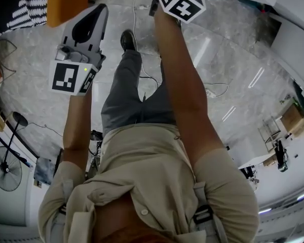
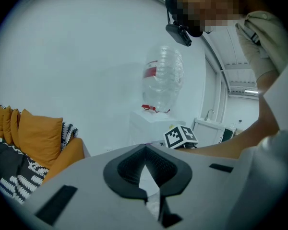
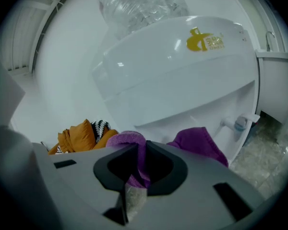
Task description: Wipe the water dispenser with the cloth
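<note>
The cloth [image 3: 201,140], a purple terry fabric with a soft nap, is hanging bunched just in front of the water dispenser [image 3: 182,75], below its rounded front panel. Whether the two are touching cannot be told. The right gripper [image 3: 138,152] is clenching its jaws on a fold of the cloth. The dispenser housing is presenting as smooth, glossy white plastic with a gold logo. It is carrying a ribbed clear bottle [image 3: 139,4] on top and a blue-tipped tap [image 3: 240,124] in its recess. The left gripper [image 2: 145,152] is keeping well apart from the dispenser, its jaws pressed together on nothing. Plump orange cushions [image 2: 36,135] are lying off to its left.
</note>
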